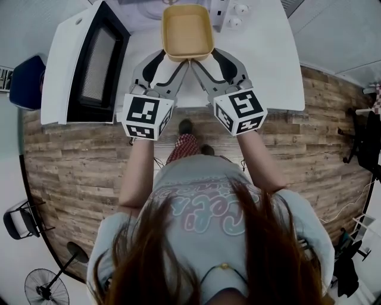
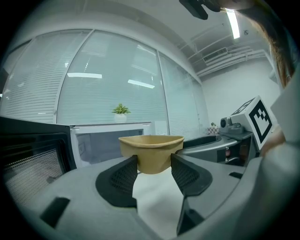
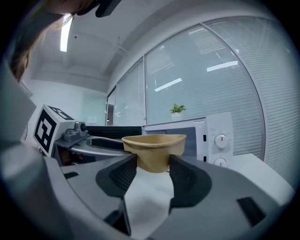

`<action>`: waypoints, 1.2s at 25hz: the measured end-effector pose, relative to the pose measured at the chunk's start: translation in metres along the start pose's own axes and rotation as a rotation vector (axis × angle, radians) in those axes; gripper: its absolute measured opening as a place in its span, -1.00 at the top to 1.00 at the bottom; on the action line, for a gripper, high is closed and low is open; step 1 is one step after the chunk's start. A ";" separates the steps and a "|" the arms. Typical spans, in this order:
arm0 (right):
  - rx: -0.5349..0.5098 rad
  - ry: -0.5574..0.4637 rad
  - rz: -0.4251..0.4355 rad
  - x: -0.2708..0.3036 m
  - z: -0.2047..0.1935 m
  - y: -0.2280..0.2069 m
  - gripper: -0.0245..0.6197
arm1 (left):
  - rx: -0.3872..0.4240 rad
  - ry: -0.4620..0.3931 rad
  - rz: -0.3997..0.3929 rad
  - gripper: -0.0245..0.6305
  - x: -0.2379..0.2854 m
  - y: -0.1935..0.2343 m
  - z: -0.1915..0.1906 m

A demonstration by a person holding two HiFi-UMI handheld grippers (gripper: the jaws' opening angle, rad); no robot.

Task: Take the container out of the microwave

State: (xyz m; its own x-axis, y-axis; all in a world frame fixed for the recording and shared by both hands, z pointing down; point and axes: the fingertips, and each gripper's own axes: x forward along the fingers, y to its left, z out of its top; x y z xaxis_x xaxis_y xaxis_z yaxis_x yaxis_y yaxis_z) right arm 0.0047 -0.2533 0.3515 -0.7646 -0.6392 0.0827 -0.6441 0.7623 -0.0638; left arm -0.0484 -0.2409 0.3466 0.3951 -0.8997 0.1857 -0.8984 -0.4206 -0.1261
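Observation:
A tan, empty, rounded-square container (image 1: 187, 31) hangs above the white table (image 1: 268, 65), just in front of the microwave (image 1: 229, 12). My left gripper (image 1: 172, 59) is shut on its near-left corner, and my right gripper (image 1: 205, 59) is shut on its near-right corner. In the left gripper view the container (image 2: 151, 152) sits between the dark pads (image 2: 123, 177) of the left gripper (image 2: 153, 164). The right gripper view shows the container (image 3: 154, 150) pinched the same way by the right gripper (image 3: 153, 164). The microwave door (image 1: 89, 62) stands swung open at the left.
The microwave (image 3: 206, 136) has two knobs (image 3: 220, 139) and a small potted plant (image 3: 177, 108) on top. The table's front edge (image 1: 196, 109) runs just under my gripper cubes, with wooden floor (image 1: 71, 167) below. A blue chair (image 1: 24, 80) stands at far left.

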 end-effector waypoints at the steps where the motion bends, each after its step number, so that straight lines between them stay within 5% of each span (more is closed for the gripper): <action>1: 0.003 -0.003 0.003 -0.003 0.000 0.001 0.28 | 0.001 -0.003 0.002 0.24 -0.002 -0.003 0.001; 30: -0.076 -0.021 0.023 -0.077 0.001 0.045 0.29 | 0.033 -0.050 0.028 0.25 -0.066 -0.063 0.008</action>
State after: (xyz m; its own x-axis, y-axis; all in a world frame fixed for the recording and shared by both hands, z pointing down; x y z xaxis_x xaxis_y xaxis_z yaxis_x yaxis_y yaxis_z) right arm 0.0345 -0.1700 0.3408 -0.7797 -0.6232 0.0611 -0.6238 0.7815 0.0099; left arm -0.0164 -0.1559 0.3348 0.3794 -0.9156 0.1332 -0.9030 -0.3978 -0.1624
